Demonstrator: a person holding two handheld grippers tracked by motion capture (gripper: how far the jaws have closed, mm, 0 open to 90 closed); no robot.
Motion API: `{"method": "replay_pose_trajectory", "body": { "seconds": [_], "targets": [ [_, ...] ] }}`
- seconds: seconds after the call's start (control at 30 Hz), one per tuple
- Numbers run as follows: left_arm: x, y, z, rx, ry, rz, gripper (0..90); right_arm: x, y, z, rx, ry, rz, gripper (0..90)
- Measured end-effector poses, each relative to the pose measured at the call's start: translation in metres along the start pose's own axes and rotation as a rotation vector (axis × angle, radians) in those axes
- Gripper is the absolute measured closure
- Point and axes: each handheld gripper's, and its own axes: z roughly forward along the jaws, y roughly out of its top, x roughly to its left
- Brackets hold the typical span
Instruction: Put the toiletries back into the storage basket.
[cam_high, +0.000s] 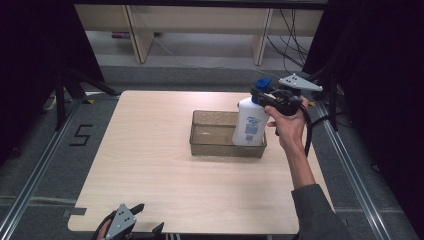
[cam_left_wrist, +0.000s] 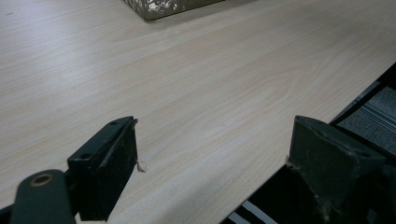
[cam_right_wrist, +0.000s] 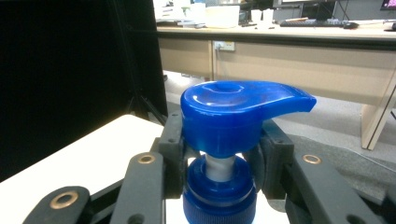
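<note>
The right gripper (cam_high: 264, 96) clamps the pump bottle (cam_high: 250, 122) by its blue neck, over the clear tray's (cam_high: 210, 142) right end; the left gripper (cam_high: 131, 214) rests open at the table's (cam_high: 150, 165) near edge.

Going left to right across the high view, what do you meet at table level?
left gripper at the near edge → clear tray → white pump bottle hanging over the tray's right end → right gripper clamped on its neck → hand.
</note>
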Motion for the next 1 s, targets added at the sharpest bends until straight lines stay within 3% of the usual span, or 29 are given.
{"method": "replay_pose_trajectory", "body": {
  "seconds": [0.7,1.0],
  "targets": [
    [0.000,0.000,0.001,-0.002,0.000,0.002,14.9,-0.002,-0.020,0.003,0.059,-0.017,-0.004,61.7],
    [0.000,0.000,0.000,0.003,0.000,0.003,14.9,0.000,-0.022,0.004,0.068,-0.034,-0.041,61.7]
  ]
}}
